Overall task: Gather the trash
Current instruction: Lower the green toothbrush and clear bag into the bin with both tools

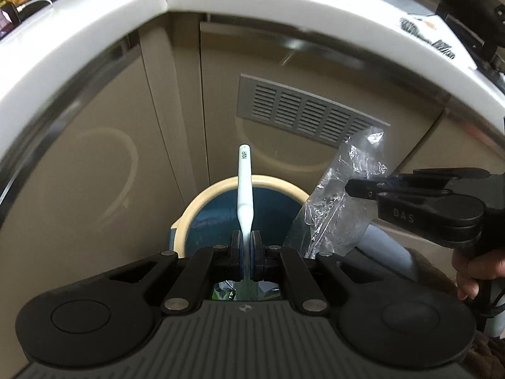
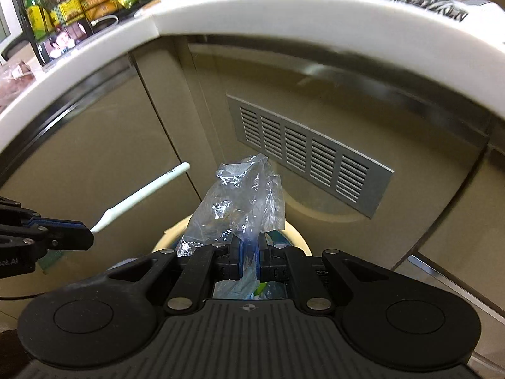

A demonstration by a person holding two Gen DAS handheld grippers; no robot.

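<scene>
Nearest the left wrist camera, the left claw [image 1: 247, 246] is pinching a white plastic stick [image 1: 243, 186] between its 2 blue pads, jaws nearly together; the stick is pointing up and away, with small dark lettering near its rounded tip. Directly below it, a round trash bin [image 1: 202, 203] with a cream rim and a blue liner is standing on the floor against beige cabinet doors [image 1: 94, 145]. A grey louvred vent [image 1: 307, 115] is sitting in the door behind the bin. To the right, the right claw [image 1: 353, 188] is gripping a crumpled clear plastic wrapper [image 1: 342, 195], and a hand [image 1: 473, 270] is holding that tool's grip.

From the right wrist camera, the right claw [image 2: 249, 254] is clamping the wrapper [image 2: 240, 199] with narrow jaws, just above the bin's rim [image 2: 295, 232]. At the left edge, the left claw [image 2: 90, 235] is holding the stick [image 2: 142, 197] tilted up to the right. Overhead, the white bench [image 2: 252, 6] edge is curving across the view, and a wire rack of bottles and packets [image 2: 85, 0] is standing on it at the far left.
</scene>
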